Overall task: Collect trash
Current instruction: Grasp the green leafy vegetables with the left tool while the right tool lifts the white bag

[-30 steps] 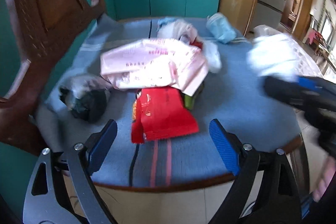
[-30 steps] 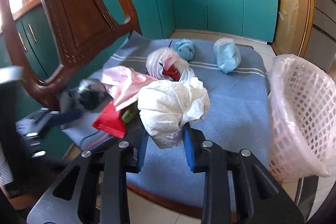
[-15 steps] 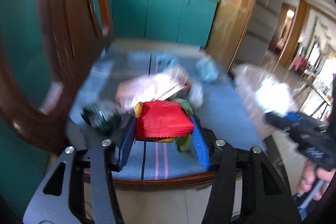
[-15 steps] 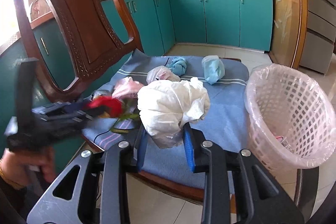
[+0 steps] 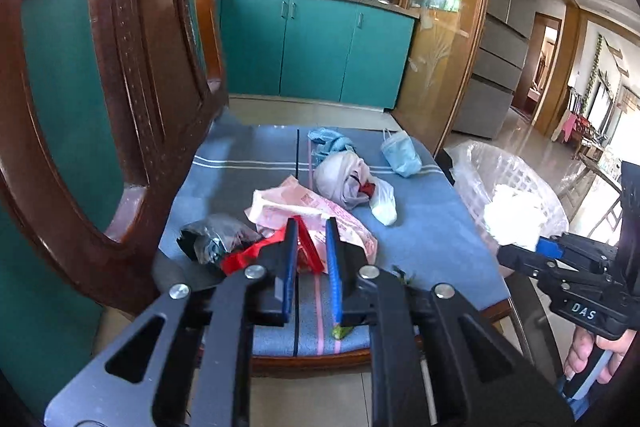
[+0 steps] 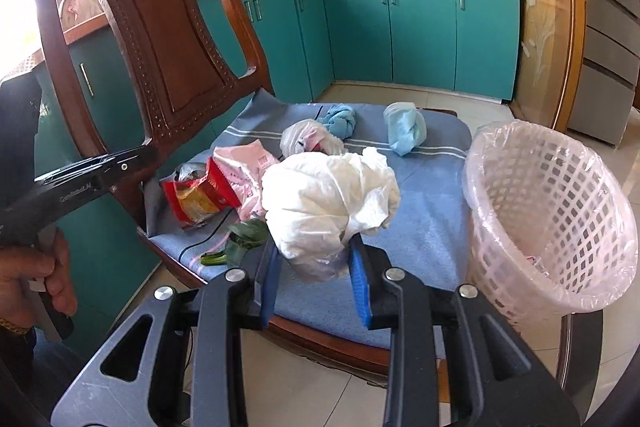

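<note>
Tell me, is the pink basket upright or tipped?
Tipped. In the right wrist view the pink basket leans, its open mouth turned toward the chair seat.

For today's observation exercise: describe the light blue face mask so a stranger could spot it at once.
Start at the wooden chair with the blue cushion. The face mask lies at its far edge, nearest the white basket. Unlike the knotted blue cloth beside it, it is smooth and paler.

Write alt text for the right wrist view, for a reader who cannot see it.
The right gripper holds a crumpled white plastic bag above a blue-cushioned chair seat strewn with trash. A lined pink basket stands to the right; at left, a red snack packet hangs from the left gripper.
</note>
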Demonstrator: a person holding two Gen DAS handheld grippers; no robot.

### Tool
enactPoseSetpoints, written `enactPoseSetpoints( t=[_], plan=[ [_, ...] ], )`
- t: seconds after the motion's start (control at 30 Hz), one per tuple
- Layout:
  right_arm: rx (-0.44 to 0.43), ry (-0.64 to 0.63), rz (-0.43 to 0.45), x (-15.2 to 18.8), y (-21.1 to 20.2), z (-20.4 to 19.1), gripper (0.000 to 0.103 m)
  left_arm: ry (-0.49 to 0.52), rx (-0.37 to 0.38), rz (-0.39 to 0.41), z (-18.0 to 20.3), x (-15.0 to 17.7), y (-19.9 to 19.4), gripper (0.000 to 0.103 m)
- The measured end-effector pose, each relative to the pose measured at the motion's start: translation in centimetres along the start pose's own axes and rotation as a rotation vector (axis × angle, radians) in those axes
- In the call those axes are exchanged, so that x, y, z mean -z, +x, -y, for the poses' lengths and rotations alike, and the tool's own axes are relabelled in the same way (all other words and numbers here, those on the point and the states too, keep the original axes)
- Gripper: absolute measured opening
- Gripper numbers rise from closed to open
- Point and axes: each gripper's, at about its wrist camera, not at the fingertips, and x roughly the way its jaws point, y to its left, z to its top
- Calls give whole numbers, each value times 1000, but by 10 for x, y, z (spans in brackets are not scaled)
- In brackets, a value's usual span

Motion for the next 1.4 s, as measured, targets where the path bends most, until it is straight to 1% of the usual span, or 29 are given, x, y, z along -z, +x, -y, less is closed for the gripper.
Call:
enactPoseSetpoints(
  t=[0.03,0.07,0.1,0.13,0.2,0.27,0.37,0.43,0.47,0.5,0.53,0.6,0.63,0.7,0.73,0.87,0.97,1.07,1.1,1.17,1.27,1.4],
  plan=[
    [-1,-4,-1,0,0,-1,31,15,1,-20,4,3,1,63],
    [-1,-8,0,0,0,-2,31,32,-3,-27,7,5,3,96],
    [-1,-8,0,0,-1,-1,31,63,-9,-29,13,9,4,96],
    [-1,-7,1,0,-2,-1,31,116,-7,-51,23,14,10,96],
    [0,1,2,0,-3,1,31,157,8,-91,35,22,17,96],
    [0,4,4,-1,-3,2,31,194,26,-147,45,30,36,96],
    [-2,1,5,0,-3,1,31,237,21,-217,53,41,64,89],
    [-3,-2,3,0,-3,1,31,225,32,-254,53,44,79,86],
    [-2,-1,2,0,-3,1,31,214,36,-274,53,45,87,81],
    [-2,1,3,0,-3,2,31,200,39,-289,51,46,94,71],
    [-2,2,3,0,-3,2,31,180,45,-302,49,47,100,66],
    [-2,1,2,0,-3,3,31,153,69,-308,48,46,103,42],
    [-3,-1,1,0,-3,2,31,153,81,-303,49,45,102,36],
    [-4,-3,2,0,-3,2,31,160,94,-286,52,40,97,17],
    [-4,-3,2,0,-3,2,31,161,106,-275,52,38,93,14],
    [-4,-2,4,0,-3,2,31,143,125,-213,50,28,71,11],
    [-5,0,9,0,-5,2,31,100,127,-134,41,15,47,11],
    [-12,-1,18,0,-6,1,31,81,106,-49,35,7,22,11],
    [-13,-3,20,0,-6,0,31,74,92,-8,32,4,12,11],
    [-18,-8,23,0,-6,-2,31,53,78,34,28,1,-1,11],
    [-19,-14,19,1,-3,-5,31,31,70,62,20,-4,-8,11],
    [-23,-22,12,1,0,-9,31,30,66,45,20,-1,-7,11]
  ],
)
